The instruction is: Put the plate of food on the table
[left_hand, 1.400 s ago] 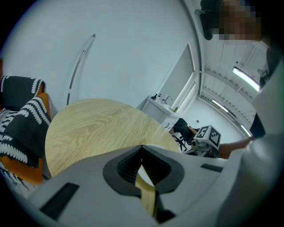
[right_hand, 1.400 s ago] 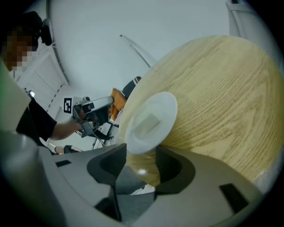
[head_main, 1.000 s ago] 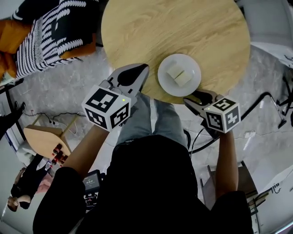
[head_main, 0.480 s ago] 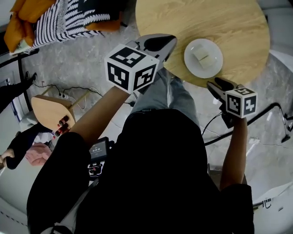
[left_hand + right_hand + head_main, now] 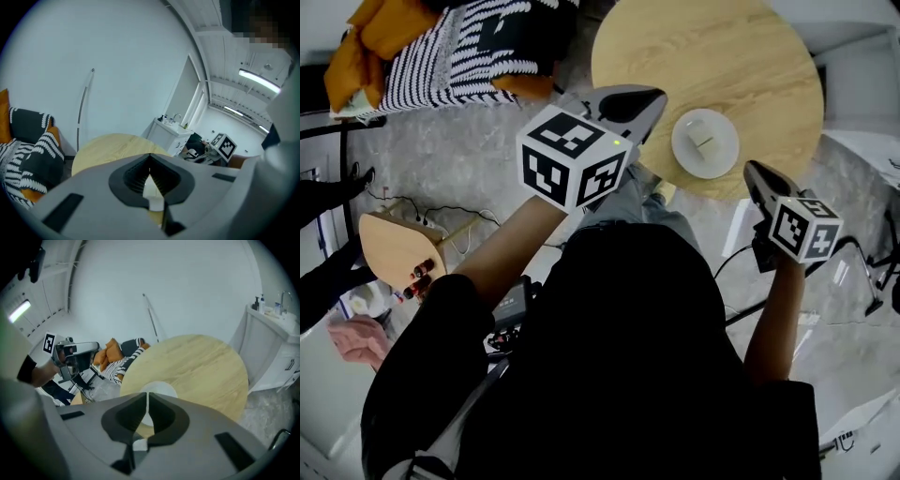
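A white plate (image 5: 705, 145) with pale food pieces (image 5: 703, 133) sits on the round wooden table (image 5: 712, 56), close to its near edge. My right gripper (image 5: 753, 171) hovers off the table's rim, just right of the plate; its jaws are closing with nothing between them. In the right gripper view the plate (image 5: 159, 389) lies straight beyond the nearly touching tips (image 5: 148, 394). My left gripper (image 5: 647, 98) is raised left of the plate, by the table's left rim, shut and empty. The left gripper view looks over the table (image 5: 112, 145).
Striped and orange cushions (image 5: 459, 47) lie on a seat at the back left. A small wooden stool (image 5: 394, 248) and floor cables are at the left. A white cabinet with a sink (image 5: 276, 348) stands beyond the table. Another person's hand (image 5: 356, 337) shows low left.
The plate stays on the table. My right gripper has drawn back to the plate's right and its jaws have come together. The left gripper has risen, and the head view has shifted.
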The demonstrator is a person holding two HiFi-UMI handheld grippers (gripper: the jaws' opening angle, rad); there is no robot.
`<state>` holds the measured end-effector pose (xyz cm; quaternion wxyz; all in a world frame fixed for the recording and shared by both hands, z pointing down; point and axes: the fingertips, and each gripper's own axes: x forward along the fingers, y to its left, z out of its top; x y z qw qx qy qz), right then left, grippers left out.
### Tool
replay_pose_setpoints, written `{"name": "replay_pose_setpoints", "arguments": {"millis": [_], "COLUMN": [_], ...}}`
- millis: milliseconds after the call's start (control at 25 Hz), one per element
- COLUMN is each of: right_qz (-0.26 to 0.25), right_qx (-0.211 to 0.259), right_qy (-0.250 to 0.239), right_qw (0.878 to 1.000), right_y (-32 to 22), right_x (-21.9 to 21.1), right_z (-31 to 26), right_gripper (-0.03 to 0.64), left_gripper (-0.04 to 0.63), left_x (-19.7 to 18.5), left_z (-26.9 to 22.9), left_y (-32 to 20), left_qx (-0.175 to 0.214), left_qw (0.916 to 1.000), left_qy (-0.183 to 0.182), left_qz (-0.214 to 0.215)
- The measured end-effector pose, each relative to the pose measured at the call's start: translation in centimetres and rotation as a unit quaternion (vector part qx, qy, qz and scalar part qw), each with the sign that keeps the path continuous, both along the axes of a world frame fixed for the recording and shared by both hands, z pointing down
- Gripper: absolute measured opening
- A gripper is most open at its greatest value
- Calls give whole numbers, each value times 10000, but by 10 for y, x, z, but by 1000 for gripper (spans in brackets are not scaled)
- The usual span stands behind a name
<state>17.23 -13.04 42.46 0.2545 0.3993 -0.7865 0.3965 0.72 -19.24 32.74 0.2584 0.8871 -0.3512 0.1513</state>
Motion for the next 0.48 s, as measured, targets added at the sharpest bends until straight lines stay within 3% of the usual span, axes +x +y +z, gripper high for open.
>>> {"name": "replay_pose_setpoints", "arguments": {"millis": [200,480], "right_qz": [173,329], "right_qx": [735,1736], "right_qy": [-259,-623], "right_qw": [9968,9823], "right_y": [-19,-38], "right_x": [-10,-21], "right_z": [-56,-128], "right_gripper": [9,9], "left_gripper": [6,6], "left_x": [9,9], "left_z": [-49,-88], "left_y": [0,-2], "left_qx": [561,1115], "left_qw": [9983,9935], "left_qy": [123,168], "left_qz": [-77,-140]}}
